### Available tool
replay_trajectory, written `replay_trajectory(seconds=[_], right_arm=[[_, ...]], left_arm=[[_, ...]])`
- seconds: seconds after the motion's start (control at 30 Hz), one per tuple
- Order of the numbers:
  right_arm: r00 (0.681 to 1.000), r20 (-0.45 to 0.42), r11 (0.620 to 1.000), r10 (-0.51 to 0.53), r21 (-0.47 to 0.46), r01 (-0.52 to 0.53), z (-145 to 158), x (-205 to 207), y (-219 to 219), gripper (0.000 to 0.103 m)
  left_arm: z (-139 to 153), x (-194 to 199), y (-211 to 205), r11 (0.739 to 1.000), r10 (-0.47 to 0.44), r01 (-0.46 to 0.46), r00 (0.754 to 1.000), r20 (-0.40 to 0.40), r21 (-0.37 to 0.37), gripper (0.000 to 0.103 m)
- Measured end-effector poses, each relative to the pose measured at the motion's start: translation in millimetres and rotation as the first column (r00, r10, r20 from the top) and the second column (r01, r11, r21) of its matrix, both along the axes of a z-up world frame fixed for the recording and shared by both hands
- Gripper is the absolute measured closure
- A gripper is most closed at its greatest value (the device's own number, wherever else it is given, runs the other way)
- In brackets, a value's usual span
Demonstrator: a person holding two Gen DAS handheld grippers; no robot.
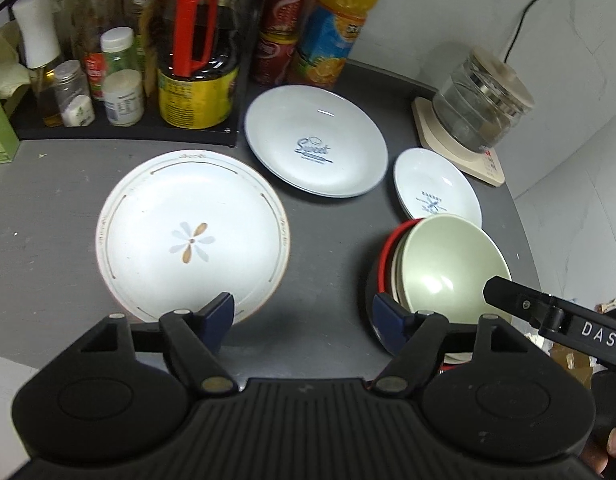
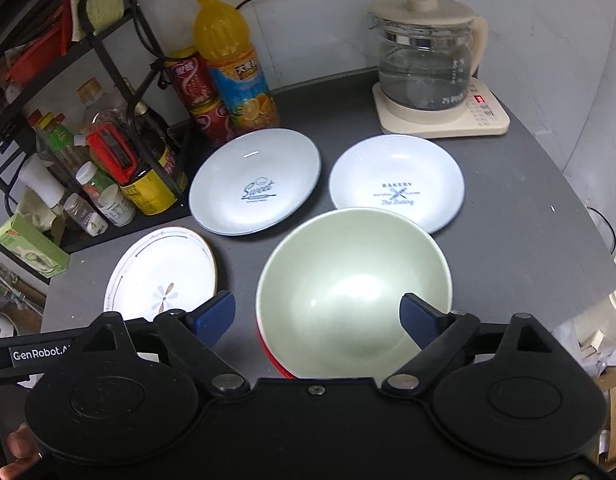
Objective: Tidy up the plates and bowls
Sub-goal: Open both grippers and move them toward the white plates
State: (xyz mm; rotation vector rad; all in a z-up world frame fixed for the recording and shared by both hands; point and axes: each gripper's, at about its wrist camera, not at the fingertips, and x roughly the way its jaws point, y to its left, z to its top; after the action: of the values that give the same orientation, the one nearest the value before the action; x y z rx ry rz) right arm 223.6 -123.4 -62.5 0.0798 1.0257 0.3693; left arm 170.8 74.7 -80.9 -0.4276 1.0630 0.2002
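Now | left tool [image 1: 303, 314] open, low over table | right tool [image 2: 318, 316] open above green bowl [image 2: 348, 280]

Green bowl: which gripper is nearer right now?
Right. The right gripper is open, straddling the green bowl on the bowl stack. The left gripper is open beside it, between the stack and the flower plate.

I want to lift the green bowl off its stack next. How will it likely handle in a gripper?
The green bowl looks glazed and glossy, so probably stiff but slippery at the rim. It sits nested in other bowls, seemingly tilted, so lifting may drag or rock those below. It appears ceramic, likely fragile if dropped on the table.
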Motion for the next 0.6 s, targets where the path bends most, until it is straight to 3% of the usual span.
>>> replay_trajectory(seconds=[0.33,0.6], right_arm=[[0.999,0.005,0.999,0.039,0.023,-0.039,7.0,27.4,15.3,0.009],[0.996,0.006,0.995,0.094,0.034,-0.094,7.1,76.5,21.7,0.009]], left_arm=[[0.6,15.9,12.6,0.998,0.056,-0.056,0.998,0.000,-0.007,0.028],[-1.6,48.3,19.4,0.991,0.133,-0.133,0.991,-0.006,-0.020,0.028]])
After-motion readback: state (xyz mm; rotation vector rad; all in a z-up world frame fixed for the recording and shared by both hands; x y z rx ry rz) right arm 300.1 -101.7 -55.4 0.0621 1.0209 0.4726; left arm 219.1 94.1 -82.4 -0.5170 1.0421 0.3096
